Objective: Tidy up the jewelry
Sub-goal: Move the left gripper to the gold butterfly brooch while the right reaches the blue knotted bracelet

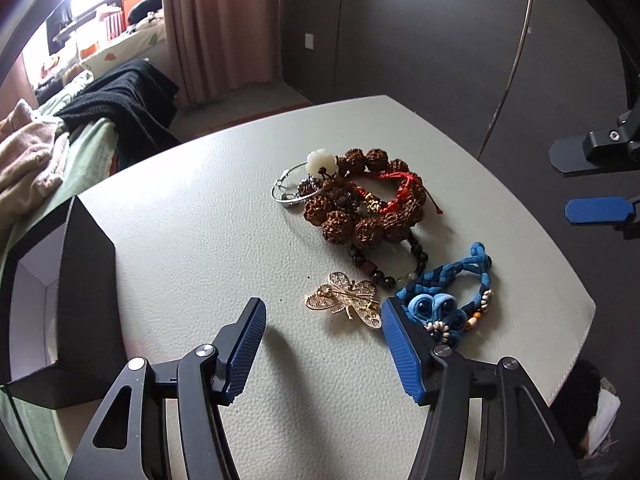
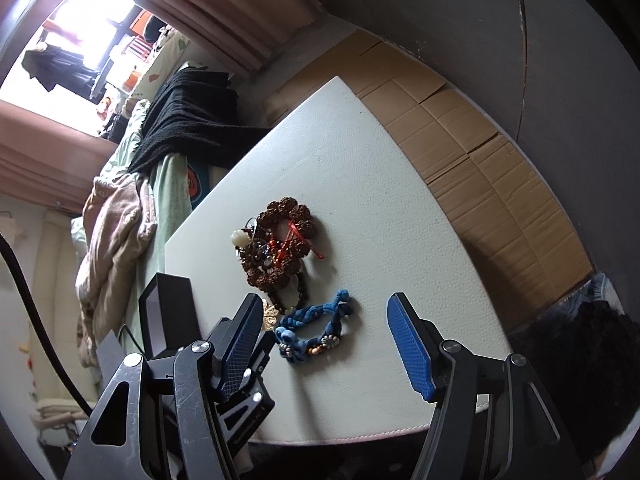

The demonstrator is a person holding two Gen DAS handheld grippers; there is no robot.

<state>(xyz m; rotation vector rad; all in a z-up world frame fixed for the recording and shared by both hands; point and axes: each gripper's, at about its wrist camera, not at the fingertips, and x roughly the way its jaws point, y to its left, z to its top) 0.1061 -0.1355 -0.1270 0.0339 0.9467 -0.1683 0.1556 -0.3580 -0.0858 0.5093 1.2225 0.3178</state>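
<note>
Several pieces of jewelry lay on the pale leather-textured counter [image 1: 192, 216], with the black open box with a white lining [image 1: 60, 300] at its left edge. Largest was the chunky brown seed-bead bracelet [image 1: 360, 196], likely heavy and knobbly, best pinched across one bead. Nearer sat the soft blue braided cord bracelet [image 1: 448, 288], floppy, needing a grip on its knot. Smallest, the thin gold filigree butterfly brooch [image 1: 346, 300] looked fragile. My left fingers [image 1: 324, 344] were spread empty before it; my right fingers [image 2: 324, 344] hovered spread too.

Probably a home bedroom: bed [image 1: 72, 148] heaped with clothes, pink curtains [image 1: 216, 24].
</note>
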